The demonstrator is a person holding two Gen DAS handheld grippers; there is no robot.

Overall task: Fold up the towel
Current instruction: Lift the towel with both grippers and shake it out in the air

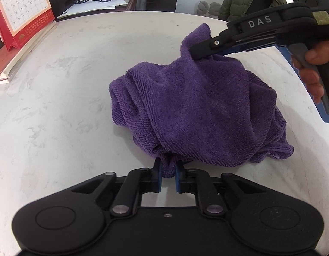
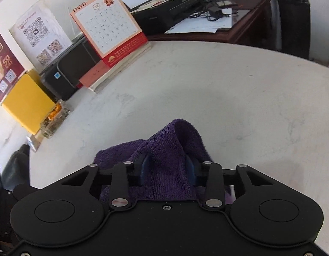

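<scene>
Left wrist view: left gripper [image 1: 168,173] jaws nearly closed, blue pads pinching a bunched bit of the purple towel [image 1: 196,111]; rest of towel heaped just ahead of the jaws on the white table [image 1: 68,85]; right gripper [image 1: 204,52] bites the towel's far top fold, a hand [image 1: 312,72] on its handle; right wrist view: right gripper [image 2: 167,168] jaws clamped on a thick towel [image 2: 171,153] fold rising between them; calendar [image 2: 110,25] far ahead left
</scene>
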